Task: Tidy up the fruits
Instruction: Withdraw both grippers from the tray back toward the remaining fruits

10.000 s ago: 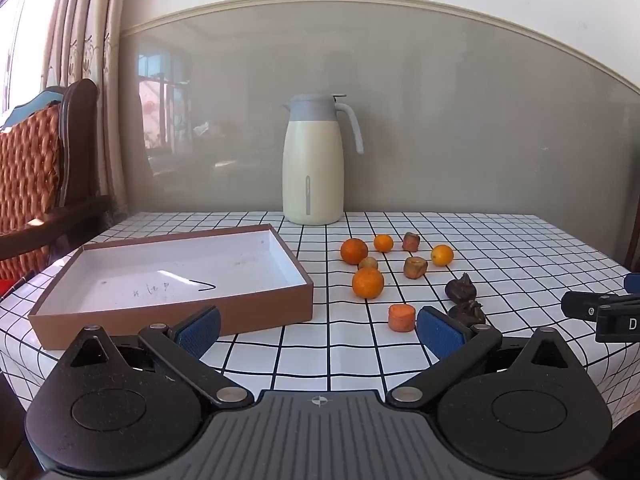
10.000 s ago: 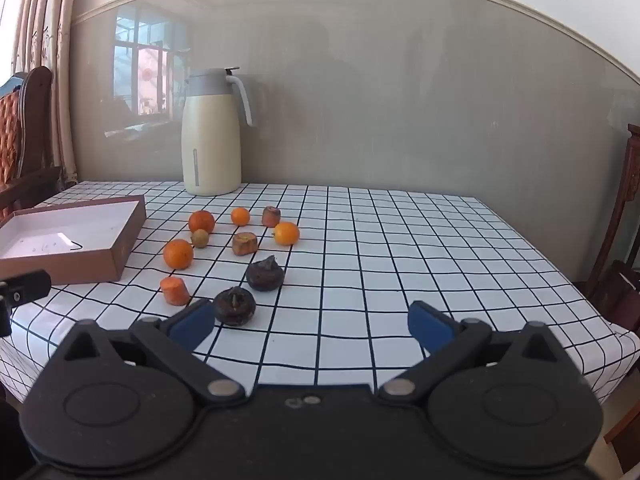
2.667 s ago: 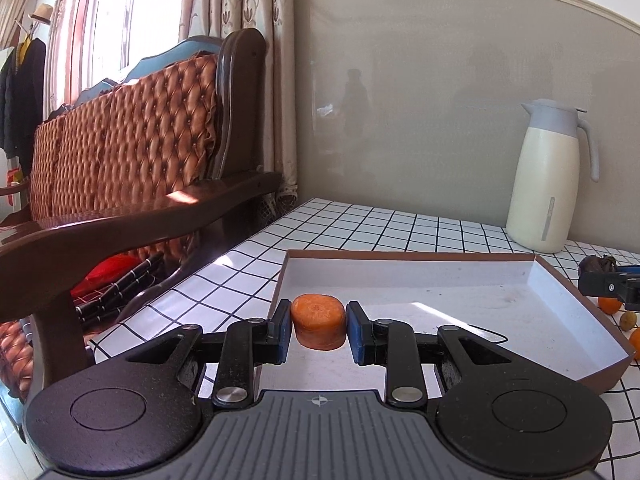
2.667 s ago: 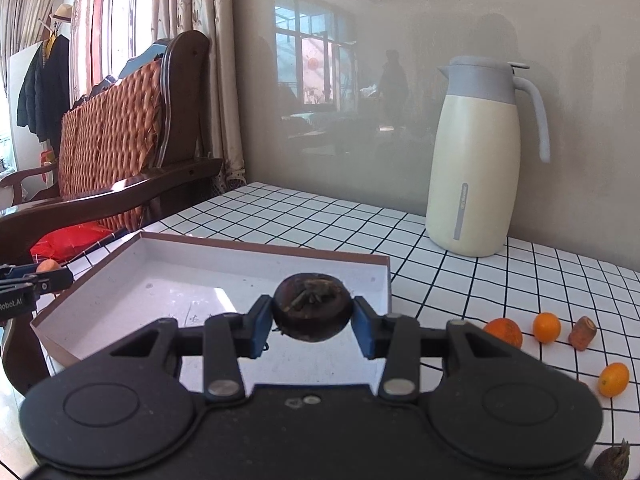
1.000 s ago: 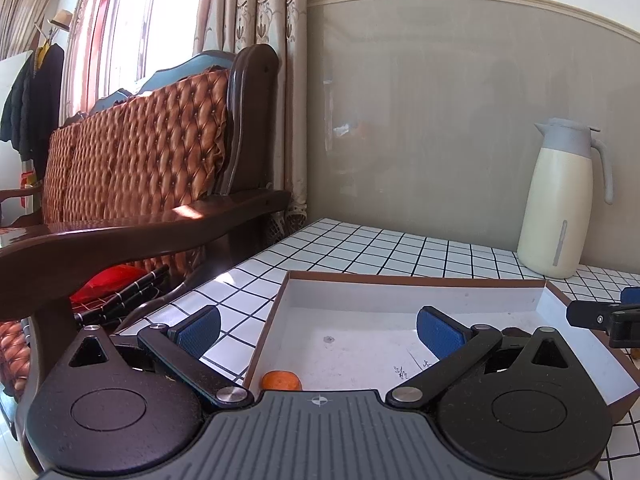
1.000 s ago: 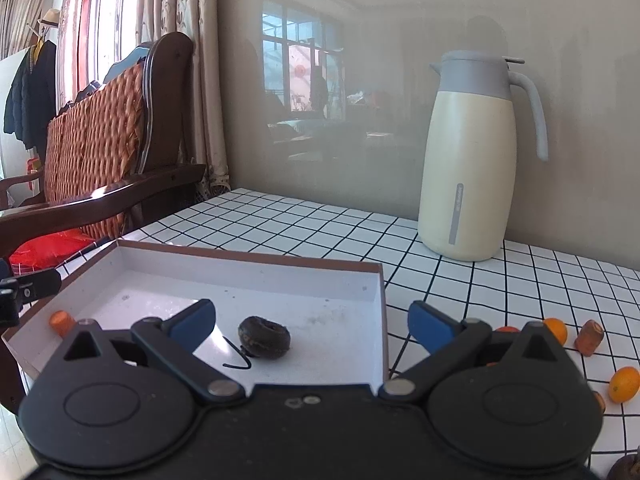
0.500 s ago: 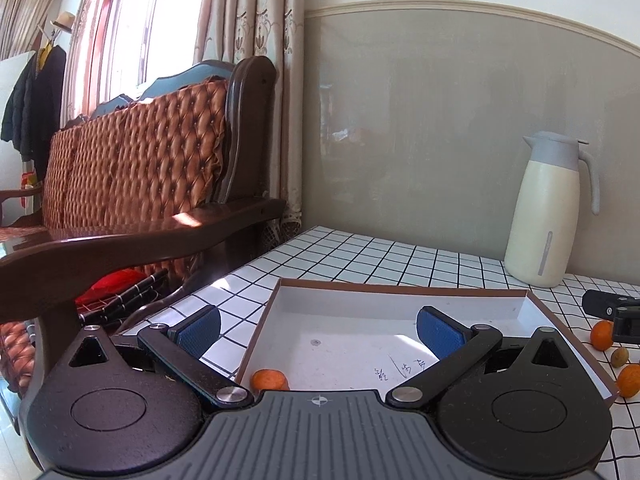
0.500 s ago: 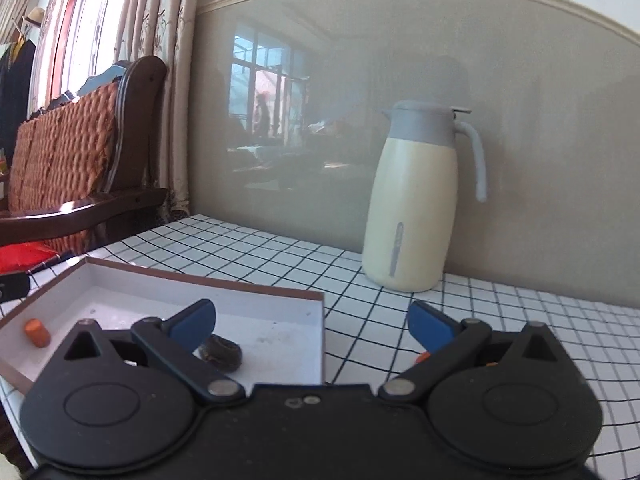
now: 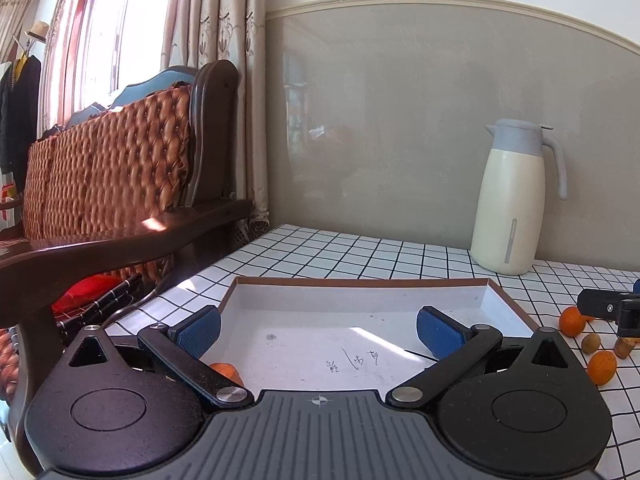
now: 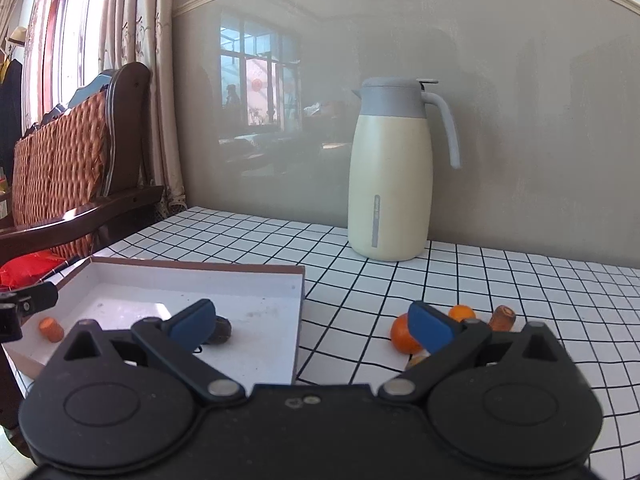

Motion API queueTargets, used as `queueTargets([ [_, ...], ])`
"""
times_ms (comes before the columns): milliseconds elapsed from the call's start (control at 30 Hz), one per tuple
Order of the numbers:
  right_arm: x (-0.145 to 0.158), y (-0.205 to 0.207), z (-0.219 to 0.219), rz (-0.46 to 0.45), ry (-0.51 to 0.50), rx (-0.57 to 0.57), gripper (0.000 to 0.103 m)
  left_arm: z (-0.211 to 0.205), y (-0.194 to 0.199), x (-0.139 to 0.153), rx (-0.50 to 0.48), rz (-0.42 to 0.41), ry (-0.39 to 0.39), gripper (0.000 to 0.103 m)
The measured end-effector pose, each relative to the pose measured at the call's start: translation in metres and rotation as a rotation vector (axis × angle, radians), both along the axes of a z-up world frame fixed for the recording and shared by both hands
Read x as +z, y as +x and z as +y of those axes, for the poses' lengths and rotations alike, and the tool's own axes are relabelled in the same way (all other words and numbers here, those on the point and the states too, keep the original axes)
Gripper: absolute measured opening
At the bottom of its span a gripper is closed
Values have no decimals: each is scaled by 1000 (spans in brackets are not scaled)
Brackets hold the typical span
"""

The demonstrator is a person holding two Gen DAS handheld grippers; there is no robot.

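A brown box with a white inside (image 9: 360, 292) (image 10: 256, 276) lies on the checked tablecloth. In it lie an orange carrot piece (image 9: 226, 372) (image 10: 51, 328) at the near left and a dark round fruit (image 10: 222, 330). My left gripper (image 9: 318, 326) is open and empty above the box's near side. My right gripper (image 10: 310, 326) is open and empty over the box's right edge. Oranges (image 10: 402, 336) (image 9: 570, 320), a small brownish fruit (image 9: 591, 343) and a brown piece (image 10: 502, 318) lie on the cloth right of the box.
A cream thermos jug (image 10: 390, 192) (image 9: 514, 200) stands at the back by the grey wall. A dark wooden chair with a tufted orange back (image 9: 108, 184) stands left of the table. The right gripper's tip (image 9: 608, 308) shows at the left wrist view's right edge.
Both grippers have let go of the carrot piece and the dark fruit in the box and stand open. The right gripper has swung right toward the loose fruits.
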State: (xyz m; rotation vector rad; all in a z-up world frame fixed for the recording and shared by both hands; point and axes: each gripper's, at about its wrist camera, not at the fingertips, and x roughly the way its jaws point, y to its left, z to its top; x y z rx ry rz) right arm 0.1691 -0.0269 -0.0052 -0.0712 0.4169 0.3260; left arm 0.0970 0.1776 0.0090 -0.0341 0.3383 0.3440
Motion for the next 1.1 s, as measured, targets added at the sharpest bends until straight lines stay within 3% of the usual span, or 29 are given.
queueTargets([
  [167, -2, -16, -15, -43, -13, -33, 97, -12, 0, 0, -37, 2, -13, 103],
  [367, 0, -26, -40, -32, 37, -31, 97, -30, 1, 0, -57, -7, 5, 103],
  [600, -6, -43, -61, -52, -43, -43, 97, -66, 7, -1, -150, -9, 50, 103],
  [900, -17, -44, -108, -9, -69, -146, 96, -118, 20, -10, -296, -16, 14, 103],
  [1100, -26, -38, -134, 39, -50, -194, 95, -163, 25, -21, -370, 4, 89, 103],
])
